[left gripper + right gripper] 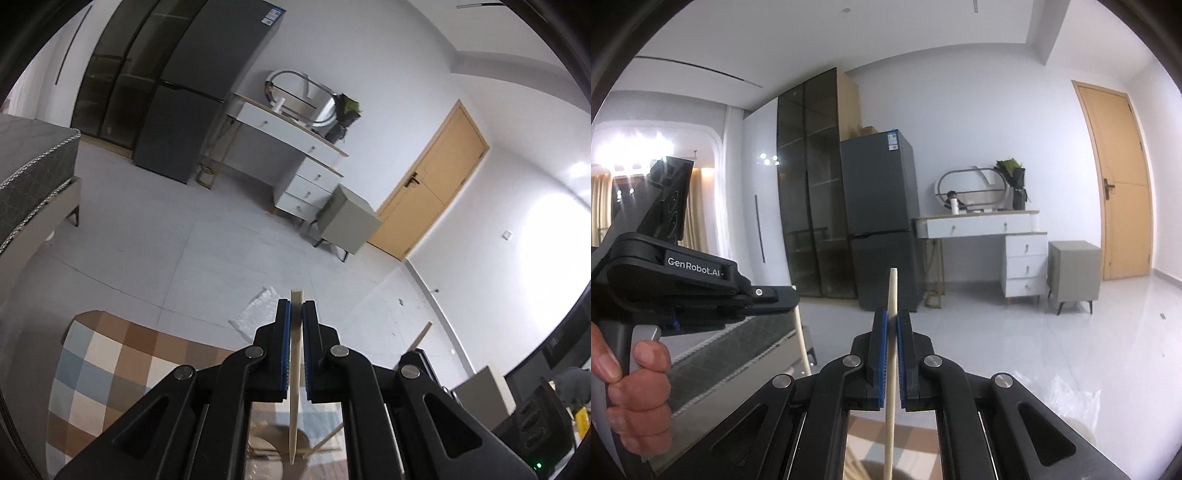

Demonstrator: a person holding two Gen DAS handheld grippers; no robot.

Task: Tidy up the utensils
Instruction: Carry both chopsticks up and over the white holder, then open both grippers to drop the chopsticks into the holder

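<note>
In the left wrist view my left gripper (296, 306) is shut on a pale flat chopstick (294, 391). Its square end pokes up past the fingertips and its pointed end hangs below. In the right wrist view my right gripper (893, 315) is shut on a second pale, round chopstick (891, 387) that stands nearly upright between the blue pads. The left gripper (793, 295) shows at the left of that view, held by a hand (635, 391), with its chopstick (800, 332) hanging beneath. Both grippers are raised and face the room.
A dark fridge (882, 221), a white dresser (1023, 254), a grey nightstand (1071, 269) and a wooden door (1123, 184) line the far wall. A bed (33, 177) is at the left. A checked rug (110, 369) and plastic wrap (258, 310) lie on the floor.
</note>
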